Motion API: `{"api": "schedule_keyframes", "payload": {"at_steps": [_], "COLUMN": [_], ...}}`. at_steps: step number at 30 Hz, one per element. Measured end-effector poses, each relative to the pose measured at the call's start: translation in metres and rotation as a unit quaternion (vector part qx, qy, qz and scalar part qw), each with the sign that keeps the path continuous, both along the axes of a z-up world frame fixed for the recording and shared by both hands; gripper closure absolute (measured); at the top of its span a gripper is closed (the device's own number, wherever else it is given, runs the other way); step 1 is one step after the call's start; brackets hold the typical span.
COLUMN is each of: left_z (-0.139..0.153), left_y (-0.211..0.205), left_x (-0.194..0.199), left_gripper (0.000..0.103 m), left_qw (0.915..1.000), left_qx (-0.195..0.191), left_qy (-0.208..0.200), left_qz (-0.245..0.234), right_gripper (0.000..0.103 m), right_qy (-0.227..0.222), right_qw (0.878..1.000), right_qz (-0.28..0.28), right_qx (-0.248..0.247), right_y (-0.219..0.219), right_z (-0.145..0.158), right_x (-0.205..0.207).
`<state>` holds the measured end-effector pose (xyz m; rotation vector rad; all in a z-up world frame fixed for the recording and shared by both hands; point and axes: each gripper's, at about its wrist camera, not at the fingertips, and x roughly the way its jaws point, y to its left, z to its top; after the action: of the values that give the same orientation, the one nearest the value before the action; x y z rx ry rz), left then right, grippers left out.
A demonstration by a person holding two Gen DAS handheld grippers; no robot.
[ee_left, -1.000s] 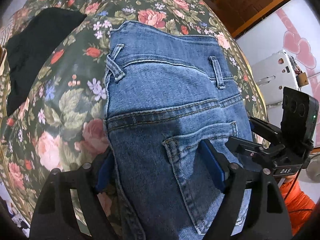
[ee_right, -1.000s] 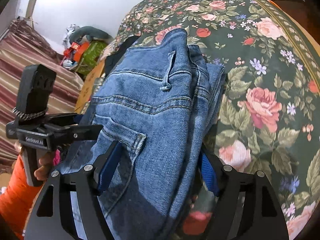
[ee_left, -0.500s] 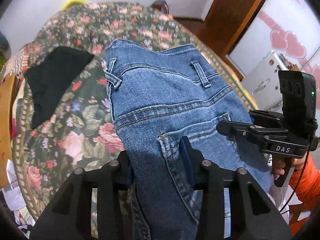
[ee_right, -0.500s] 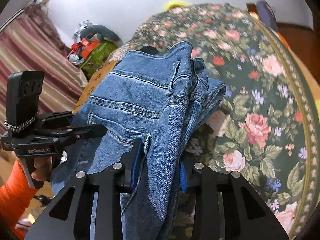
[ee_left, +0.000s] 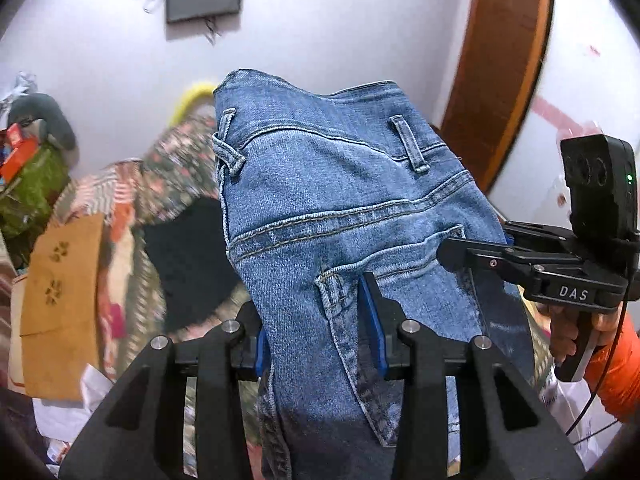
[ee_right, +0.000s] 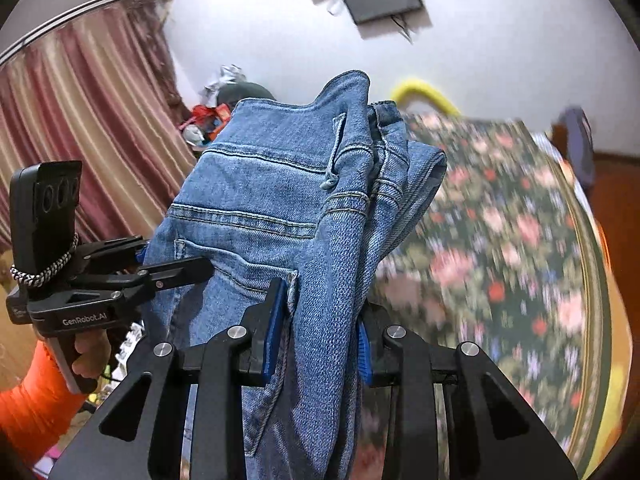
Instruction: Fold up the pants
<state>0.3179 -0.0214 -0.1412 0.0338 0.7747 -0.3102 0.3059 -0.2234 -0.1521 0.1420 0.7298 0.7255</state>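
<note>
The blue jeans (ee_left: 320, 208) are held up in the air, waistband upward, back pocket facing the left wrist camera. My left gripper (ee_left: 320, 328) is shut on the jeans near the pocket's left edge. My right gripper (ee_right: 320, 328) is shut on the bunched side of the jeans (ee_right: 304, 200). In the left wrist view the right gripper (ee_left: 472, 254) pinches the jeans from the right. In the right wrist view the left gripper (ee_right: 168, 268) pinches them from the left. The legs hang below, out of sight.
The flowered bedspread (ee_right: 500, 232) lies below and to the right, blurred by motion. A black garment (ee_left: 188, 264) lies on it. A cluttered pile (ee_left: 32, 168) stands by the wall at left, curtains (ee_right: 80, 140) beyond, a wooden door frame (ee_left: 500, 80) at right.
Both grippers closed on the jeans and lifted them off the bed. The cameras tilted up, so the wall shows behind the waistband.
</note>
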Motion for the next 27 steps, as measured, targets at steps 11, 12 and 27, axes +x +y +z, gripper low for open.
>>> {"api": "schedule_keyframes", "payload": {"at_steps": [11,12,27], "left_z": [0.021,0.018,-0.169], "left_y": [0.090,0.099,0.139], "left_x": [0.097,0.107,0.242], "left_gripper": [0.065,0.065,0.064], "left_qw": [0.9975,0.9973,0.9902], "left_qx": [-0.021,-0.023,0.020], "left_qy": [-0.028,-0.025,0.097], "left_qz": [0.061,0.065,0.098], "right_gripper": [0.075,0.075,0.078], "right_qy": [-0.042,-0.042,0.083], "right_qw": [0.999,0.999,0.987], "right_qz": [0.024,0.025,0.017], "right_qx": [-0.018,-0.022,-0.135], "right_y": [0.093,0.101,0.183], "right_z": [0.033,0.030,-0.132], "right_x": [0.106,0.117,0.244]}}
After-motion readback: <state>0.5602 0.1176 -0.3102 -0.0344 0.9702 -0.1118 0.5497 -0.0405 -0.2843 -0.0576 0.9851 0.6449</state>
